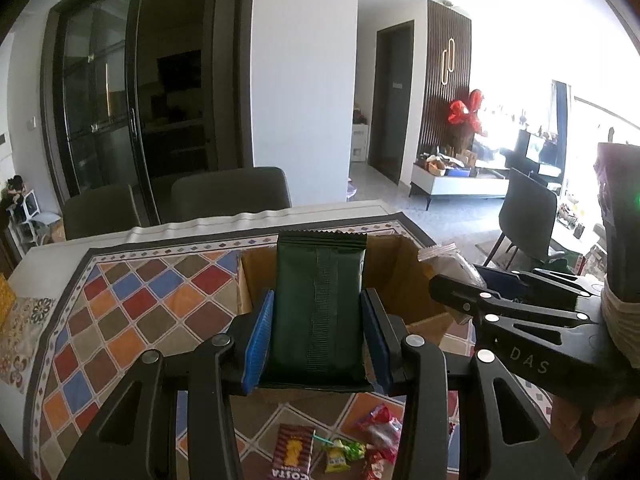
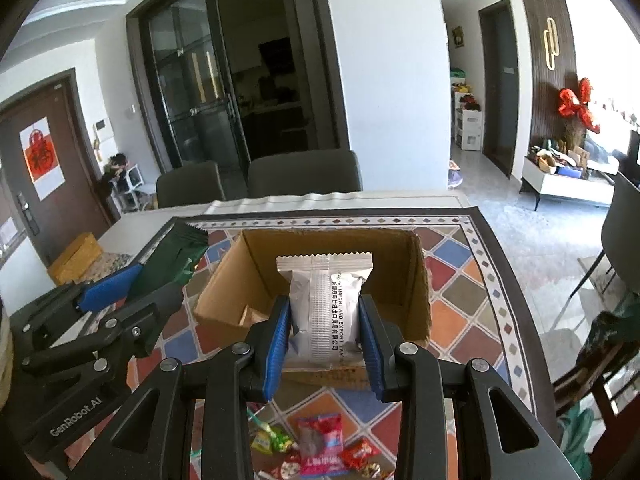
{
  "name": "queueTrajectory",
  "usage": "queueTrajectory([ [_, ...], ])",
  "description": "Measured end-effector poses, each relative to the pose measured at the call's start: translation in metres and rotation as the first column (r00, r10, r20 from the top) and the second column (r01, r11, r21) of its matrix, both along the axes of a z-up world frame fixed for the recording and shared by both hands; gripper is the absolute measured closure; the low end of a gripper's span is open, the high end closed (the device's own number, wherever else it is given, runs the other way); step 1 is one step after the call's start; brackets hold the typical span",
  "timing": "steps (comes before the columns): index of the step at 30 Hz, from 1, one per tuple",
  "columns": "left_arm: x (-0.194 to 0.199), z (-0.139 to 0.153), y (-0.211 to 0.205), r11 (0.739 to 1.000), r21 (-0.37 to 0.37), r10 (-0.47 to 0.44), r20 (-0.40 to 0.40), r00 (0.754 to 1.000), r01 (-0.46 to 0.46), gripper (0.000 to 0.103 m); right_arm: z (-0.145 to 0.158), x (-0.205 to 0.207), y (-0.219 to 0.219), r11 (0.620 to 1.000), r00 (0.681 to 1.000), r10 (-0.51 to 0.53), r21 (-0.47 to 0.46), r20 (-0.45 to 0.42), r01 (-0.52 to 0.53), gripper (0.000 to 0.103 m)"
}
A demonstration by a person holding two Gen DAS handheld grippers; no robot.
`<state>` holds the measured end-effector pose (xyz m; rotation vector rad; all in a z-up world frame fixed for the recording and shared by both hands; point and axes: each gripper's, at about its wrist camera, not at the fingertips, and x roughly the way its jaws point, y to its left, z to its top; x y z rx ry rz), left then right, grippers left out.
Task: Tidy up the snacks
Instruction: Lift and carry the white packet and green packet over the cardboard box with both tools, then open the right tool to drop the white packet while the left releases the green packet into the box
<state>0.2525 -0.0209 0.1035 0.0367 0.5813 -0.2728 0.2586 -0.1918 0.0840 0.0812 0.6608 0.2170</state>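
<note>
Foil packets, light and crinkly, likely slippery: the left gripper [image 1: 318, 332] is clamped on the green packet [image 1: 320, 300] between its fingers. The right gripper [image 2: 325, 334] pinches the white packet [image 2: 326, 308] across its lower sides, where the filling gives firm hold, with the cardboard box [image 2: 418, 280] just beyond the fingertips.

Your left gripper [image 1: 318, 336] is matt black plastic with ribbed blue pads [image 1: 259, 336], pressed on a dark green packet [image 1: 320, 304] of dull crimped foil. At your right, the silver packet [image 2: 325, 312] looks glossy. The box [image 2: 420, 280] is rough brown cardboard on a patterned cloth [image 2: 460, 312].

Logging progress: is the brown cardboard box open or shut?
Open. The brown cardboard box has no lid or flaps over it, and the right wrist view shows its inner walls and floor.
</note>
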Motion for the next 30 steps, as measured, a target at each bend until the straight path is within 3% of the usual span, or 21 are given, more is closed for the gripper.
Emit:
queueTrajectory([
  [11,0.061,-0.019,-0.003,1.0,-0.003,-0.005,-0.119,0.993,0.005,0.06,-0.021,0.065,0.007,0.999,0.993,0.01,-0.035,-0.122,-0.014,0.068],
  [19,0.091,-0.038,-0.009,1.0,0.015,-0.004,-0.184,0.983,0.007,0.06,-0.038,0.089,0.007,1.0,0.983,-0.012,-0.028,-0.183,0.007,0.068],
  [23,0.095,-0.043,-0.011,0.999,0.04,0.017,-0.197,0.98,-0.009,0.052,-0.044,0.094,0.007,0.999,0.982,-0.029,-0.044,-0.188,0.021,0.066],
  [24,0.095,-0.043,-0.01,0.999,0.045,0.021,-0.196,0.98,-0.012,0.049,-0.045,0.094,0.006,0.998,0.982,-0.044,-0.06,-0.184,0.033,0.058],
  [26,0.09,-0.042,-0.01,0.999,0.047,0.025,-0.19,0.981,-0.017,0.046,-0.045,0.093,0.005,0.996,0.982,-0.067,-0.075,-0.178,0.054,0.053],
  [30,0.076,-0.035,-0.008,0.998,0.056,0.027,-0.156,0.987,-0.019,0.046,-0.041,0.084,-0.001,0.996,0.983,-0.078,-0.064,-0.168,0.068,0.053],
])
